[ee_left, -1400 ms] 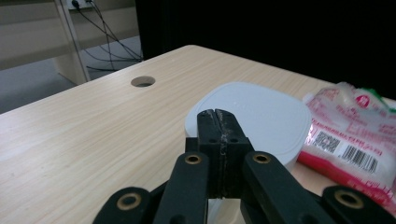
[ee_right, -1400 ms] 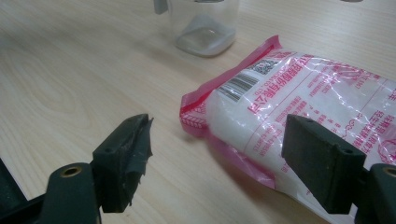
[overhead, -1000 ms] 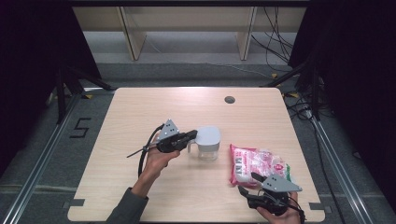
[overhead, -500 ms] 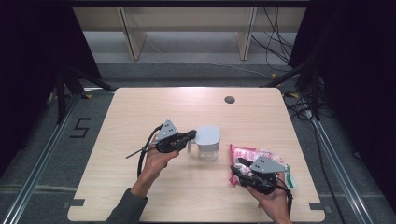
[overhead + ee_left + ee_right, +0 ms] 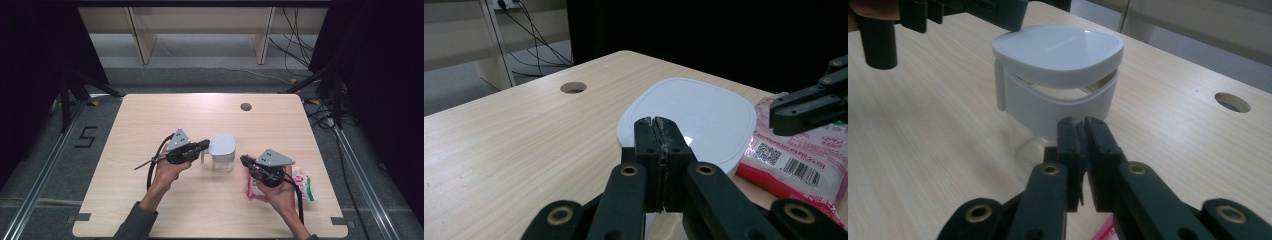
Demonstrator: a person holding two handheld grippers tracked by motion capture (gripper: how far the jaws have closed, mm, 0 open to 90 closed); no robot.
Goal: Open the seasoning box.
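A clear jug with a white lid (image 5: 221,150) stands mid-table. My left gripper (image 5: 204,145) is shut, level, with its tips at the lid's edge by the handle; in the left gripper view its jaws (image 5: 658,125) meet with nothing visible between them. My right gripper (image 5: 243,160) has just been closing and now stands shut on nothing, pointing at the jug (image 5: 1058,75) from a short way off. Under the right hand lies a pink food packet (image 5: 305,184). The left gripper view also shows the lid (image 5: 704,117), the packet (image 5: 804,160) and the right gripper (image 5: 776,112).
The pale wooden table (image 5: 150,120) has a round cable hole (image 5: 245,106) at the back right, also seen as the hole (image 5: 573,87) in the left gripper view. Shelving and cables lie on the floor behind the table.
The right gripper has moved left off the pink packet toward the jug, and its jaws have gone from open to shut. The left gripper and jug have stayed put.
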